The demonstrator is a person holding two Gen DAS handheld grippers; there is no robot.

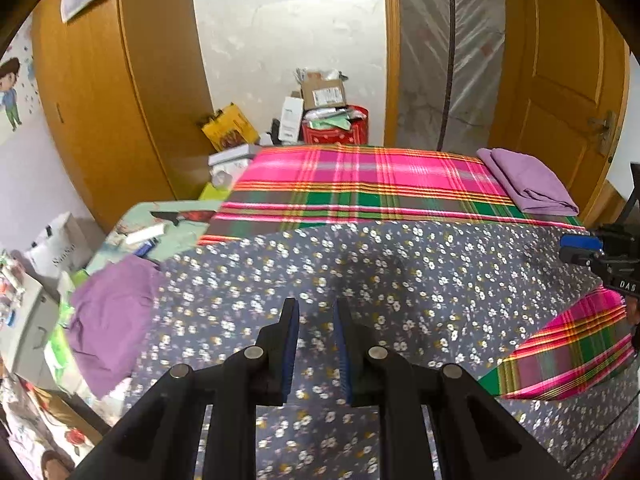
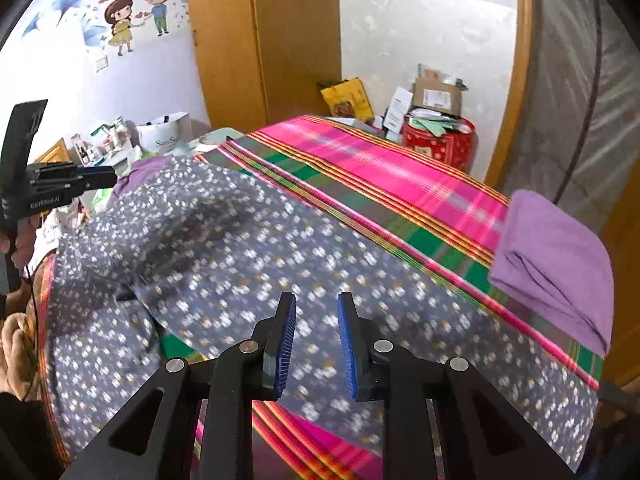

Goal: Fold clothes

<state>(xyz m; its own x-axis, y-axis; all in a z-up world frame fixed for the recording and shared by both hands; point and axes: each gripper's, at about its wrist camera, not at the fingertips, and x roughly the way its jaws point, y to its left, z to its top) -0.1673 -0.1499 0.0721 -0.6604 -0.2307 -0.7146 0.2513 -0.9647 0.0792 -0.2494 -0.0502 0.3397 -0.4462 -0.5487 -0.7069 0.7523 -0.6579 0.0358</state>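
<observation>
The surface, covered by a pink-and-green plaid cloth, carries a spread grey floral garment. A folded purple cloth lies at its far right corner. The left claw and right claw stand narrowly parted above the garment, both empty.

Wood wardrobe, door, white wall.

The floral garment is looking like thin matt cloth, lying in soft folds. The plaid cover is showing a woven, slightly shiny cloth. The folded purple cloth is looking smooth and matt. The wardrobe is showing glossy wood.
</observation>
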